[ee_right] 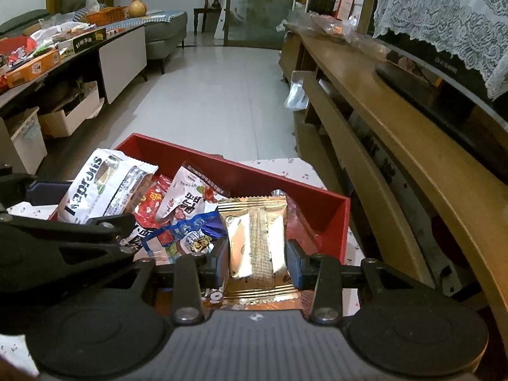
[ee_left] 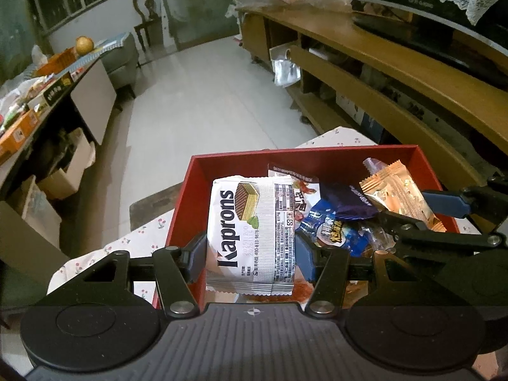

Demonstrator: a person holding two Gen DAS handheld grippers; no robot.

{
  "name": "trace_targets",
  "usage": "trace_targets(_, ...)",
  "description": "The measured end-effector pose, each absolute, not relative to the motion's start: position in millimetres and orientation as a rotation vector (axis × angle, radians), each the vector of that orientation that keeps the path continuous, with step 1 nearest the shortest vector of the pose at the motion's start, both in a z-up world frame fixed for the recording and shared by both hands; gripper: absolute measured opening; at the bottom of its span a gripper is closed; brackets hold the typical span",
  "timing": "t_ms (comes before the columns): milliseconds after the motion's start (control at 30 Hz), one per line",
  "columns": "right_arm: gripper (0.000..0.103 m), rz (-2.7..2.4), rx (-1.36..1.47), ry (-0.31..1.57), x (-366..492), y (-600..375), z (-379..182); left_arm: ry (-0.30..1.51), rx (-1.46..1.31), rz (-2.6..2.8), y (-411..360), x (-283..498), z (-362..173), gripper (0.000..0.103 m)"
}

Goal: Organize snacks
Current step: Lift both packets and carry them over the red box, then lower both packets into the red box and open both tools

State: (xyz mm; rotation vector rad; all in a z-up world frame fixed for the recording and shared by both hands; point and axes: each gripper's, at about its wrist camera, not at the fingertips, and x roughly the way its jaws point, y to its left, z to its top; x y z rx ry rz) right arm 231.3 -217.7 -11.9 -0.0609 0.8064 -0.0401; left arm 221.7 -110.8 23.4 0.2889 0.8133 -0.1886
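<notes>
A red box (ee_left: 203, 171) (ee_right: 336, 216) holds several wrapped snacks and rests on a white cherry-print cloth (ee_left: 139, 238). My left gripper (ee_left: 250, 254) is shut on a white Kaprons wafer pack (ee_left: 250, 231), held over the box's left side. That same pack (ee_right: 95, 190) shows at the left of the right wrist view. My right gripper (ee_right: 257, 263) is shut on a gold foil snack pack (ee_right: 257, 247) above the box's right side. The gold pack (ee_left: 400, 197) also appears at the right in the left wrist view, clamped by the right gripper's blue pads.
Blue, purple and red-and-white snack packets (ee_left: 336, 222) (ee_right: 184, 203) lie loose in the box. A long wooden TV bench (ee_left: 412, 73) (ee_right: 397, 120) runs along the right. A cluttered side table (ee_right: 47, 50) stands at the left, with tiled floor (ee_left: 206, 95) between them.
</notes>
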Motion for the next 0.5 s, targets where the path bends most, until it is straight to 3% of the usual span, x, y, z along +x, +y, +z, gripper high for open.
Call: trace_targets(500, 0.055, -0.028, -0.073, 0.844, 246, -214, -30, 0.866, 0.278, -0.169, -104, 231, 8, 0.065)
